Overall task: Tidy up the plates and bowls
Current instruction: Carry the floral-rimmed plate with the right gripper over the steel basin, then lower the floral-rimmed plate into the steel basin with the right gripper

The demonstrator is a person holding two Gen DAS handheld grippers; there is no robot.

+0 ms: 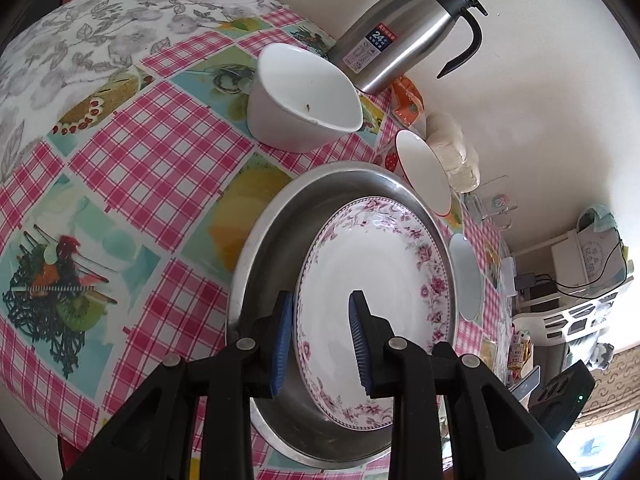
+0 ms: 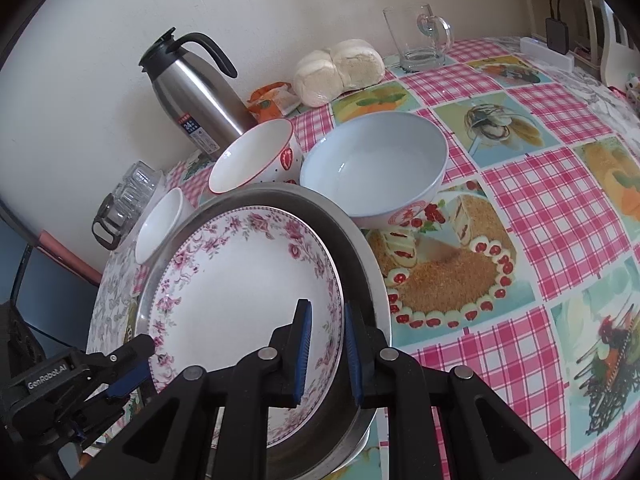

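Note:
A white plate with a pink flower border sits tilted inside a round steel pan on the checked tablecloth. My left gripper is shut on the plate's left rim, one blue pad outside and one inside. In the right wrist view the left gripper shows at that rim. My right gripper is shut on the opposite rim, beside the pan wall. I cannot tell whether the plate rests on the pan's bottom.
Behind the pan stand a plain white bowl, a strawberry-print bowl and a big pale blue bowl. By the wall are a steel thermos jug, bagged buns and a glass mug.

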